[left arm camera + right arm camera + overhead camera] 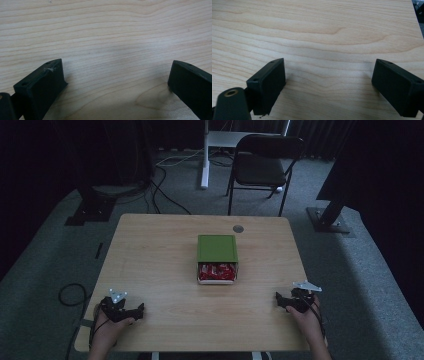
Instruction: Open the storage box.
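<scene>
Pale, grain-streaked wood makes up the rectangular table (150, 265), and at its middle sits the flat green box (216, 248), its near end pulled open on a white drawer of glossy red packets (216, 270). Left gripper (131, 313) rests at the near left edge, right gripper (284, 302) at the near right, well apart from the box, each with blocky black jaws spread wide over bare wood.

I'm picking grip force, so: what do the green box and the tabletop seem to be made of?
The green box looks like matte card or thin plastic: a flat, even lid without glare; which one is unclear. Its white tray, slid partly out toward the person, holds shiny red packets, probably foil or plastic wrap. The table looks like pale wood or wood-look laminate, with clear grain lines and a smooth satin finish.
</scene>
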Motion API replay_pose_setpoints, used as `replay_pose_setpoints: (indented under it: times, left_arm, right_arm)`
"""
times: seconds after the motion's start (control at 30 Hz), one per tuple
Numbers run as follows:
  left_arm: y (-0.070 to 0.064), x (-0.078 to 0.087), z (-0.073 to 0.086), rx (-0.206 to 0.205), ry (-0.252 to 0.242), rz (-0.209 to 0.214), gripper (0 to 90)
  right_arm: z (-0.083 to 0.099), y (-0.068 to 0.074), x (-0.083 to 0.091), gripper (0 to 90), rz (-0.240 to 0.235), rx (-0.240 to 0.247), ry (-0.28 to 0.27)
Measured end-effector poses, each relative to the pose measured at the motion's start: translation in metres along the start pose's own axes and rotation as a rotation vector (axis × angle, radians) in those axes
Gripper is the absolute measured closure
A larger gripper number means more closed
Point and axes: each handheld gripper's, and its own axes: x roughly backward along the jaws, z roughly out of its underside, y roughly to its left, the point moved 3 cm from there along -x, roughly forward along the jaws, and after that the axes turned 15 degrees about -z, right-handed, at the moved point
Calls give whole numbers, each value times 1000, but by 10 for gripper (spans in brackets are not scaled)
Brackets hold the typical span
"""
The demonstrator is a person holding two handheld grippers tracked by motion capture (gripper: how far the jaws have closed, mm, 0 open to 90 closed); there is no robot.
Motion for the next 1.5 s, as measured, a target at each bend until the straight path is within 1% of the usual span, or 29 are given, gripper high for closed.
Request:
replay_pose_setpoints:
  times: [0.23, 0.33, 0.4, 0.43, 0.47, 0.53, 0.63, 0.67, 0.73, 0.8, 0.83, 0.87, 0.97, 1.03, 1.1, 1.13, 1.2, 1.3, 1.43, 1.5]
  left_arm:
    - [-1, 1, 0, -3, 1, 1, 16]
    - [-2, 1, 0, -13, 0, 9, 15]
    - [-4, 0, -1, -43, -11, 37, 16]
    - [-6, 0, -3, -63, -26, 44, 17]
    - [-8, 1, -5, -80, -42, 43, 47]
    - [-13, 3, -10, -96, -56, 37, 131]
    - [-22, 8, -21, -134, -99, 21, 130]
    - [-25, 10, -25, -154, -110, 20, 129]
    - [-33, 14, -32, -182, -133, 28, 129]
    - [-41, 18, -38, -225, -152, 30, 129]
    - [-45, 19, -41, -231, -159, 33, 124]
    - [-50, 21, -44, -254, -167, 39, 116]
    - [-63, 25, -52, -291, -195, 57, 116]
    - [-70, 28, -57, -324, -208, 58, 116]
    - [-79, 30, -61, -353, -224, 66, 116]
    - [-83, 32, -63, -379, -226, 66, 116]
    - [-92, 34, -66, -418, -239, 70, 116]
    - [-104, 37, -71, -455, -259, 83, 116]
    - [-122, 44, -75, -556, -284, 64, 116]
    - [-132, 48, -76, -585, -293, 81, 120]
  right_arm:
    - [0, 0, 0, 112, 0, 0, 0]
    - [0, 0, 0, 112, 0, 0, 0]
    - [0, 0, 0, 112, 0, 0, 0]
    - [0, 0, 0, 112, 0, 0, 0]
    - [0, 0, 0, 112, 0, 0, 0]
    - [0, 0, 0, 112, 0, 0, 0]
    - [0, 0, 0, 112, 0, 0, 0]
    - [0, 0, 0, 112, 0, 0, 0]
    - [0, 0, 0, 112, 0, 0, 0]
    - [0, 0, 0, 112, 0, 0, 0]
    - [0, 0, 0, 112, 0, 0, 0]
    - [0, 0, 0, 112, 0, 0, 0]
    - [0, 0, 0, 112, 0, 0, 0]
    - [0, 0, 0, 112, 0, 0, 0]
    - [0, 0, 0, 112, 0, -1, 0]
    - [0, 0, 0, 112, 0, 0, 0]
    - [0, 0, 0, 112, 0, 0, 0]
    - [0, 0, 0, 112, 0, 0, -1]
    - [0, 0, 0, 112, 0, 0, 0]
    - [0, 0, 0, 112, 0, 0, 0]
